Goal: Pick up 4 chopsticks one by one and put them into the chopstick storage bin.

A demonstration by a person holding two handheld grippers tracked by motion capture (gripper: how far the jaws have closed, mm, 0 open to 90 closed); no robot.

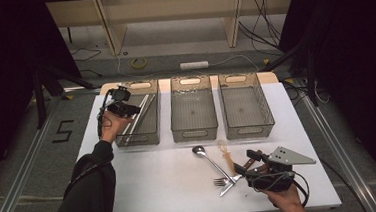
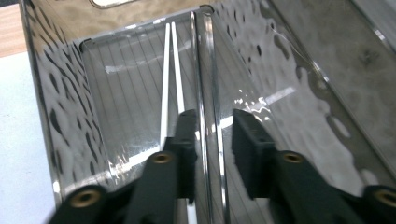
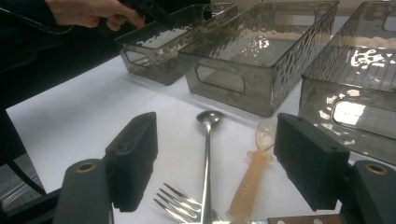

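Left fingers (image 2: 212, 154) released over the pale thin chopsticks (image 2: 169, 79) in the left smoky clear plastic bin (image 1: 139, 139); right fingers (image 3: 224, 168) spread, gripping nothing.
White tabletop (image 1: 146, 184): long steel spoon (image 3: 207, 154), steel fork (image 3: 180, 205), translucent amber plastic spoon (image 3: 254, 168); grey floor, dark curtains.

Grey floor (image 1: 24, 162) — dark surrounds

Three bins (image 1: 192, 109), two chopsticks (image 2: 165, 84), two spoons (image 1: 205, 157), one fork (image 1: 223, 181).
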